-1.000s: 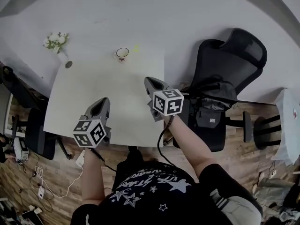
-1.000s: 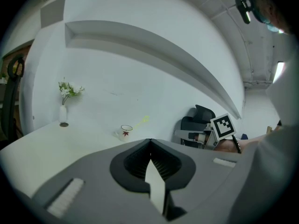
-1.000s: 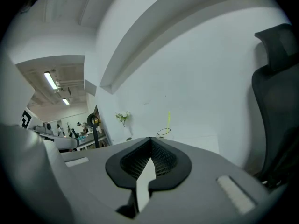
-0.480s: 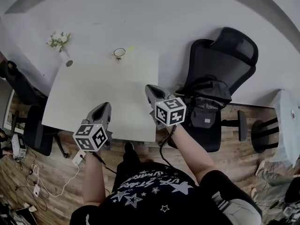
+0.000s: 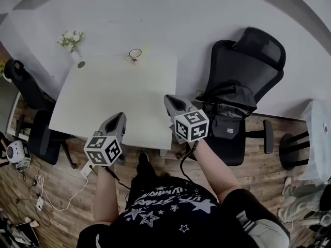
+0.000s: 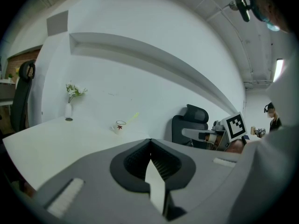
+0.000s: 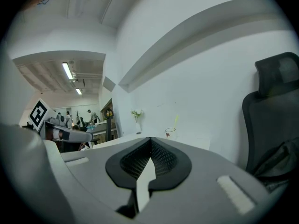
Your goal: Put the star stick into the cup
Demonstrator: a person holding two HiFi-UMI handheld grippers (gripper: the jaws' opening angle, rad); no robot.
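At the far left of the white table (image 5: 103, 102) a vase of flowers (image 6: 69, 107) was seen, well apart from everything else. The left gripper (image 6: 150, 143) was held over the near edge of the table, its jaws brought fully together with nothing between them. Further right, at the far edge against the wall, the clear cup (image 5: 135, 53) was found. The star stick (image 5: 146, 49) appeared to be lodged in it already, its pale shaft leaning out over the rim to the right and its red star (image 5: 134, 60) low at the cup's front. At that distance it could not be settled whether the shaft truly rested inside or only leaned behind the glass. The right gripper (image 7: 150, 141) was likewise closed on nothing and was held near the table's front right corner, beside the black office chair (image 5: 248, 66) on which a bag (image 5: 230, 99) had been laid. Since a light cup with a long leaning stick was judged easy to tip, both grippers were best kept well clear of it. The seating of the stick was best confirmed from nearer before anything was called finished.
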